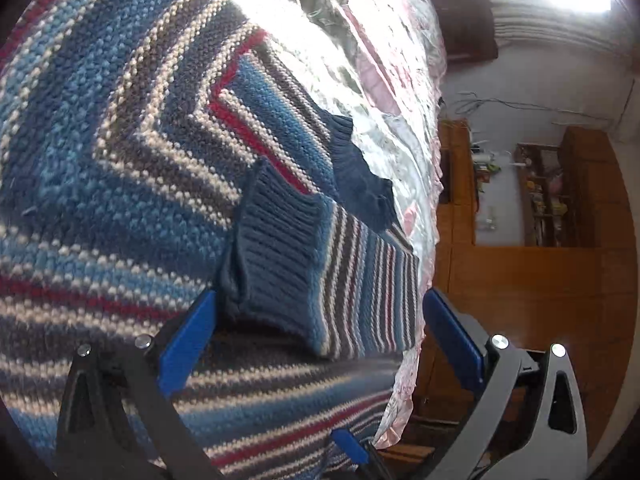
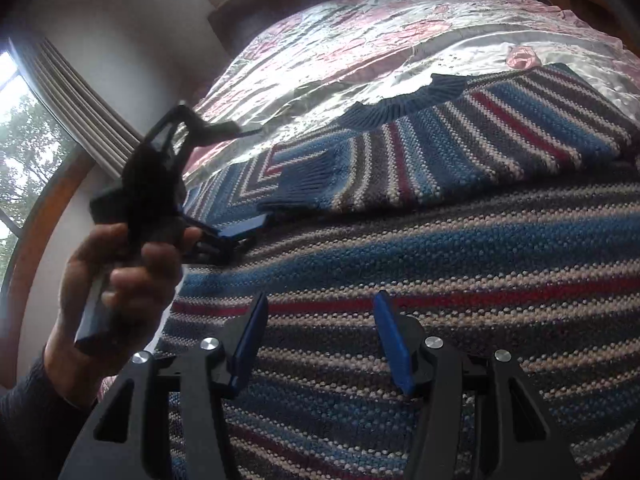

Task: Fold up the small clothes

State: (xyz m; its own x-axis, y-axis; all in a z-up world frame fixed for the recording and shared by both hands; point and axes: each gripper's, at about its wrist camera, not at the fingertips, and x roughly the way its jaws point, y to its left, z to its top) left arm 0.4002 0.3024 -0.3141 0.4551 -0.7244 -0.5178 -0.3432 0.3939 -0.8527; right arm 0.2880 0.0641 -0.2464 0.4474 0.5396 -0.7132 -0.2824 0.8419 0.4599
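A blue, grey, white and red striped knit sweater (image 1: pixel 120 152) lies spread on a shiny pink-and-silver bedspread (image 1: pixel 384 80). One sleeve is folded across the body, and its dark blue ribbed cuff (image 1: pixel 276 256) sits just ahead of my left gripper (image 1: pixel 320 340). That gripper is open, its blue fingers (image 1: pixel 188 344) wide apart on either side of the sleeve. In the right wrist view my right gripper (image 2: pixel 322 344) hovers open over the sweater (image 2: pixel 440 264), gripping nothing. The same view shows a hand (image 2: pixel 120 280) holding my left gripper (image 2: pixel 244 180) by the cuff (image 2: pixel 304 176).
The bed's edge (image 1: pixel 420 240) runs down the right of the left wrist view, with wooden cabinets and shelves (image 1: pixel 540 192) beyond it. A window with a pleated curtain (image 2: pixel 80 92) and a wall stand to the left of the bed. The bare bedspread (image 2: pixel 360 40) stretches beyond the sweater.
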